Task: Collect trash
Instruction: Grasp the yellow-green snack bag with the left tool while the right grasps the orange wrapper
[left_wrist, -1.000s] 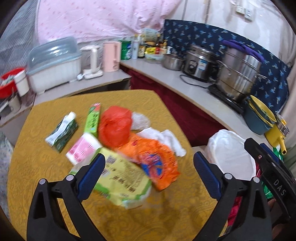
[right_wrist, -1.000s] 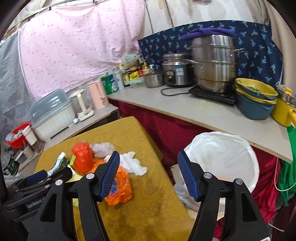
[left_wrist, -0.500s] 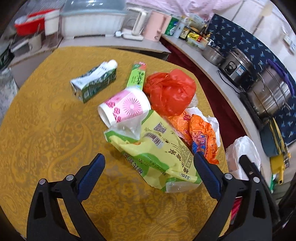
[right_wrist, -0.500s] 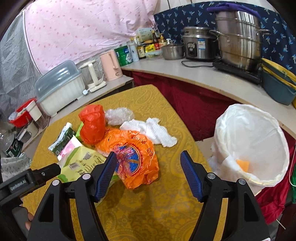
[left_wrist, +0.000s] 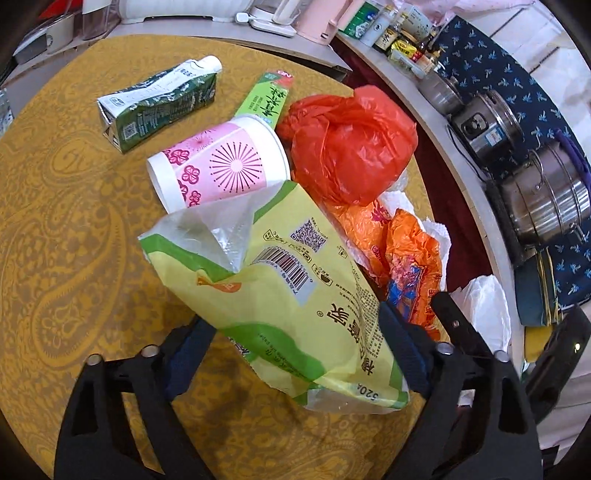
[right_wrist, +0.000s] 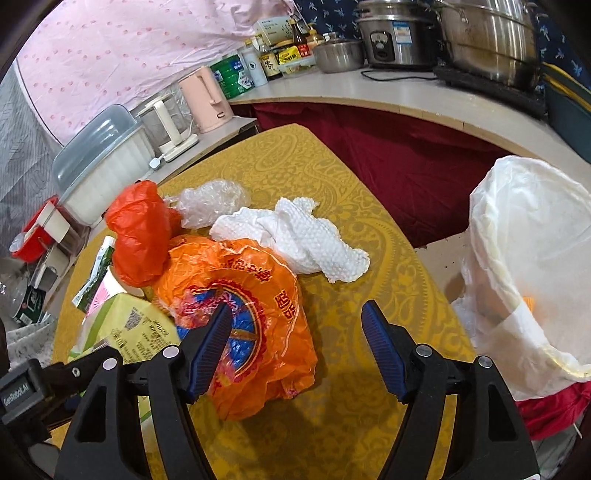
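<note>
A pile of trash lies on the yellow table (left_wrist: 74, 221). My left gripper (left_wrist: 295, 343) is open, with its jaws either side of a yellow-green wrapper (left_wrist: 295, 295), not closed on it. Beyond it lie a pink paper cup (left_wrist: 218, 166), a red plastic bag (left_wrist: 351, 144), a green carton (left_wrist: 159, 103) and a green box (left_wrist: 267, 99). My right gripper (right_wrist: 295, 343) is open just above an orange plastic bag (right_wrist: 251, 295). A white paper towel (right_wrist: 299, 236) and clear plastic wrap (right_wrist: 210, 199) lie behind it. A bin with a white liner (right_wrist: 532, 266) stands to the right of the table.
A curved counter (right_wrist: 369, 88) behind the table holds steel pots (right_wrist: 487, 37), a rice cooker (right_wrist: 395, 37), bottles and a pink kettle (right_wrist: 207, 99). A lidded white container (right_wrist: 103, 155) and a red basket (right_wrist: 33, 229) stand at the left. A dark red curtain hangs below the counter.
Both grippers have moved down and in towards the pile. The left one now straddles the yellow-green wrapper; the right one is closer over the orange bag. Both stay open.
</note>
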